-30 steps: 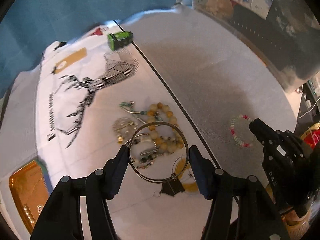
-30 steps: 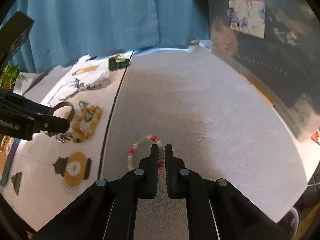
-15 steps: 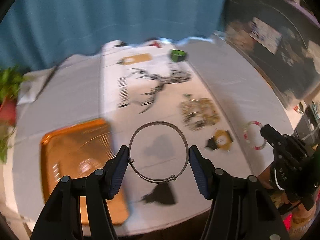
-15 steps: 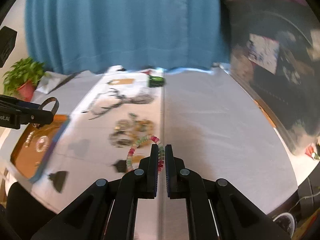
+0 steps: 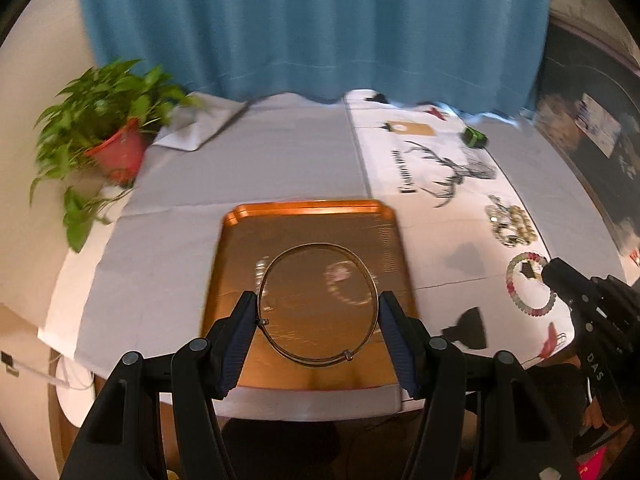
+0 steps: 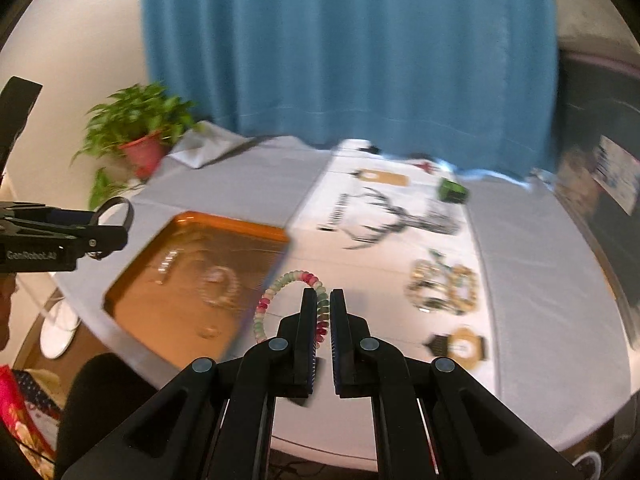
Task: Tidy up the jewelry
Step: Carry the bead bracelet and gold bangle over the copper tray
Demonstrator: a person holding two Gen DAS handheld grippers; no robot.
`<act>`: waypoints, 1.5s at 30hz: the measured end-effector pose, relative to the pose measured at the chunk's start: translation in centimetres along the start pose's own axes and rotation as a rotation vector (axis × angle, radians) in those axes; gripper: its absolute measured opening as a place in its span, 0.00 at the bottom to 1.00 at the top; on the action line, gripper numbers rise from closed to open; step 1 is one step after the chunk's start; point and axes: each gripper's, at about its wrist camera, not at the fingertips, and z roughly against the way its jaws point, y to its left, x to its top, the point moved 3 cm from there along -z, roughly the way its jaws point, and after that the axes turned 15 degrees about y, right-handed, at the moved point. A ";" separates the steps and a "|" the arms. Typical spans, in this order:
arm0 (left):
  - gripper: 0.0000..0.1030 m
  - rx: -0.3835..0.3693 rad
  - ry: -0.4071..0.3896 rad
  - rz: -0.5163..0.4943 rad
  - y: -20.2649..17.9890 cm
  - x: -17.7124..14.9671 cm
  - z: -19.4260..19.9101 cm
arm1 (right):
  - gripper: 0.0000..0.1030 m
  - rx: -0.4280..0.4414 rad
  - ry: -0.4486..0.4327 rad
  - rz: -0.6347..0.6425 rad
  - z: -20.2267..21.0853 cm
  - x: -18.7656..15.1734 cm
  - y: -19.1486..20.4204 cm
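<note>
My left gripper is shut on a thin metal bangle and holds it in the air over the orange tray. A few small jewelry pieces lie blurred in the tray. My right gripper is shut on a pink and green beaded bracelet, held above the table to the right of the tray. It also shows in the left wrist view. A pile of beaded jewelry lies on the white printed cloth, also in the right wrist view.
A potted plant in a red pot stands at the table's far left corner. A small green object sits at the far edge of the cloth. A blue curtain hangs behind the table. The table's near edge lies just under both grippers.
Both grippers have lifted their pieces off the table and swung left. The bangle has gone from over the jewelry pile to over the orange tray. The bracelet has left the grey cloth.
</note>
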 end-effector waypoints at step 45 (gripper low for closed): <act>0.55 0.033 0.062 0.131 7.4 0.3 -8.5 | 0.07 0.120 0.121 0.131 -8.9 2.6 10.9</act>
